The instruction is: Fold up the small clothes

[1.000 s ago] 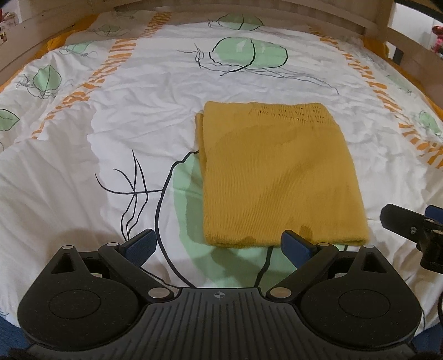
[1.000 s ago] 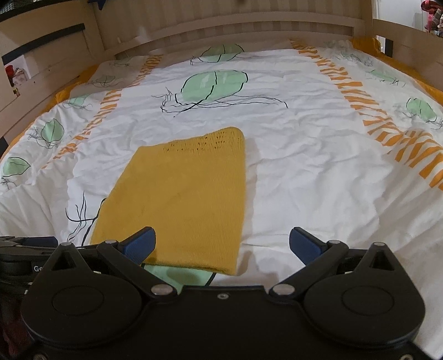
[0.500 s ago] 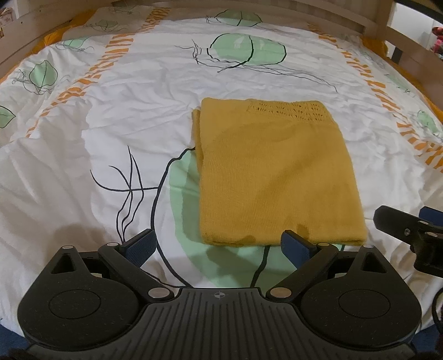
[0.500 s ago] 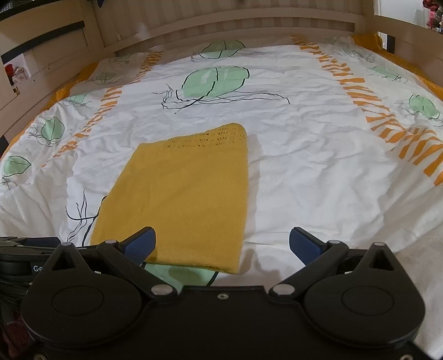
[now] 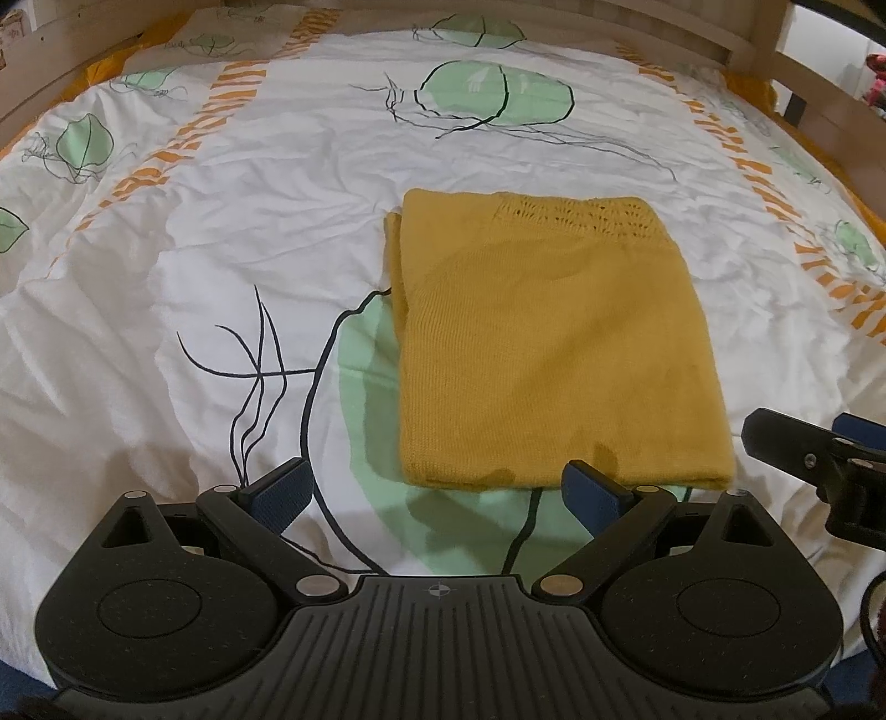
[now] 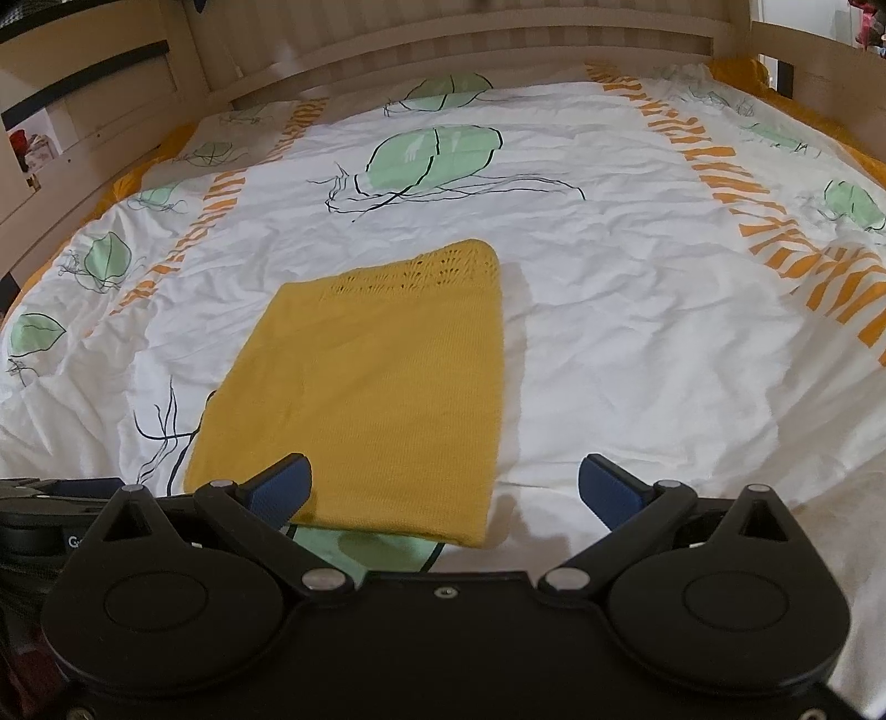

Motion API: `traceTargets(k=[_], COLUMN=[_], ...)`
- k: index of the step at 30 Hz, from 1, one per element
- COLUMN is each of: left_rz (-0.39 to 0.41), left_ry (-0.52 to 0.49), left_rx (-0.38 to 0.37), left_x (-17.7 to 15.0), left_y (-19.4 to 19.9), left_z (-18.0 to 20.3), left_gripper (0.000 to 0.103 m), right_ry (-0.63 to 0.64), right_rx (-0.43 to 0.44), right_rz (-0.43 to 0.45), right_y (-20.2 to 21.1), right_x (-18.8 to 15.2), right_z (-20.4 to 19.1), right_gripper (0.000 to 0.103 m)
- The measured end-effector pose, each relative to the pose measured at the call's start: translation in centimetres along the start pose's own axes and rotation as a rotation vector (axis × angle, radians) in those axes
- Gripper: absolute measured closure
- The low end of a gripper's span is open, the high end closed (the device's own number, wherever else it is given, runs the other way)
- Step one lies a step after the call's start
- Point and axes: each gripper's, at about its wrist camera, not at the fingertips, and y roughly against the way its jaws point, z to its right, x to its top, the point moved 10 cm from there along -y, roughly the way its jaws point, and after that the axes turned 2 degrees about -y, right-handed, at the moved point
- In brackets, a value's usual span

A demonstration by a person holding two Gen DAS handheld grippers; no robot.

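Note:
A mustard-yellow knitted garment (image 5: 554, 343) lies folded into a flat rectangle on the bed; it also shows in the right wrist view (image 6: 365, 387). Its lacy hem is at the far end. My left gripper (image 5: 437, 493) is open and empty, just in front of the garment's near edge. My right gripper (image 6: 446, 490) is open and empty, over the garment's near right corner. The right gripper also shows at the right edge of the left wrist view (image 5: 814, 459).
The bed has a white duvet (image 5: 221, 249) printed with green leaves and orange stripes. A wooden bed frame (image 6: 443, 50) runs along the far side and the sides. The left gripper shows at the left edge of the right wrist view (image 6: 50, 498).
Both grippers have drawn back and risen slightly from the garment. The garment has not moved and both stay open.

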Motion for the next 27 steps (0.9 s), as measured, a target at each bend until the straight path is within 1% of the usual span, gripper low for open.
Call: traceTargets(k=[27], left_rz=[-0.029], left_ry=[-0.005], left_rx=[-0.014], left_x=[-0.3], left_y=[-0.8], left_z=[0.3], left_gripper=[0.006], right_ry=[-0.031], right_rx=[0.023], right_rz=[-0.047], right_y=[-1.1], right_x=[-0.5], right_z=[0.0], right_gripper=[0.001])
